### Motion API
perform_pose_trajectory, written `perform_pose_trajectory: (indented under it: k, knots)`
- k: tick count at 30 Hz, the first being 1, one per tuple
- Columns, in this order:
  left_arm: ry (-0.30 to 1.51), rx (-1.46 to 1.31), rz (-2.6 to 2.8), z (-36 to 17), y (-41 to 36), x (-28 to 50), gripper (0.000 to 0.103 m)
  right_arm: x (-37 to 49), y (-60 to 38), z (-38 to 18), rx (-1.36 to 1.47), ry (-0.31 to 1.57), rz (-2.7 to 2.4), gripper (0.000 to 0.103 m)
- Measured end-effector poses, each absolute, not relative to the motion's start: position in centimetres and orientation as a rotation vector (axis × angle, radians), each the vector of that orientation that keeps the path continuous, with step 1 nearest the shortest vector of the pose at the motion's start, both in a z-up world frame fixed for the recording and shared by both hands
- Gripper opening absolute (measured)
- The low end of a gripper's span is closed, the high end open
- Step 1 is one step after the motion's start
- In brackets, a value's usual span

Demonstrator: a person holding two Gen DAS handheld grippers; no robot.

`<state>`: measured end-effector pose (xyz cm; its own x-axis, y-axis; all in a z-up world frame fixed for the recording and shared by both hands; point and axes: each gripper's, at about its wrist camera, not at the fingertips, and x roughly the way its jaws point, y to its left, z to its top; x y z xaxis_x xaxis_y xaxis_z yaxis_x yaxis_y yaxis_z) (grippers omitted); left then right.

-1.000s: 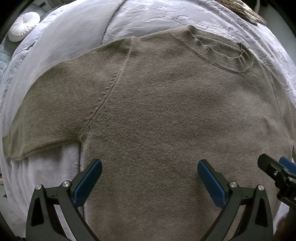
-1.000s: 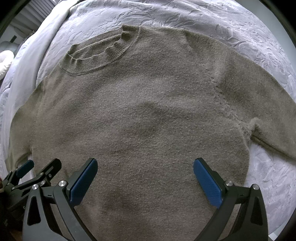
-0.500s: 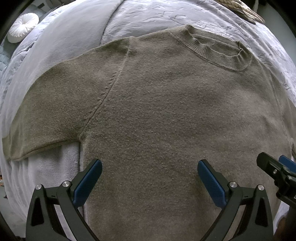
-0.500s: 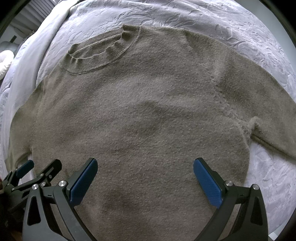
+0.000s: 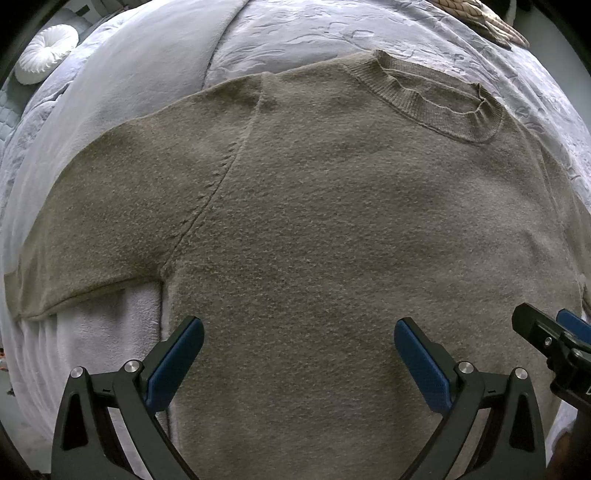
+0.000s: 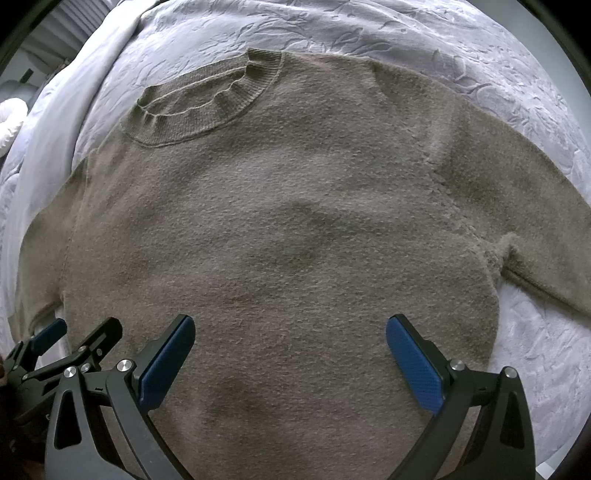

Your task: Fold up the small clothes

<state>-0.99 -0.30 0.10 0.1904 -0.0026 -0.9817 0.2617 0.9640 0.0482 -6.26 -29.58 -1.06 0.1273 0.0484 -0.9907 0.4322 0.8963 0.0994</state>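
Observation:
A taupe knit sweater (image 5: 332,221) (image 6: 280,229) lies flat and face up on a pale bedspread, its ribbed collar (image 5: 443,99) (image 6: 199,107) at the far end. One sleeve (image 5: 96,229) spreads to the left, the other sleeve (image 6: 535,214) to the right. My left gripper (image 5: 298,347) hovers open over the lower left body, nothing between its blue pads. My right gripper (image 6: 290,343) hovers open over the lower right body, also holding nothing. Each gripper shows at the edge of the other's view: the right one (image 5: 554,332), the left one (image 6: 74,339).
The embossed lavender bedspread (image 6: 406,33) surrounds the sweater. A smooth pale blanket (image 5: 147,66) lies at the far left, with a round white cushion (image 5: 44,51) beyond it. A woven item (image 5: 480,14) sits at the bed's far edge.
Both grippers have held nearly still and open; the views shift only slightly. The sweater has not moved.

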Motion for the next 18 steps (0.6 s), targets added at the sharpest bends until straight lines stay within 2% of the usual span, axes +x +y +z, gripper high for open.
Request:
perform_pose_trajectory:
  k: [18]
  knots:
    - [1.374, 0.230, -0.183, 0.13, -0.21, -1.00, 0.103, -6.39, -29.56, -1.31, 0.399, 1.433, -0.294, 0.103]
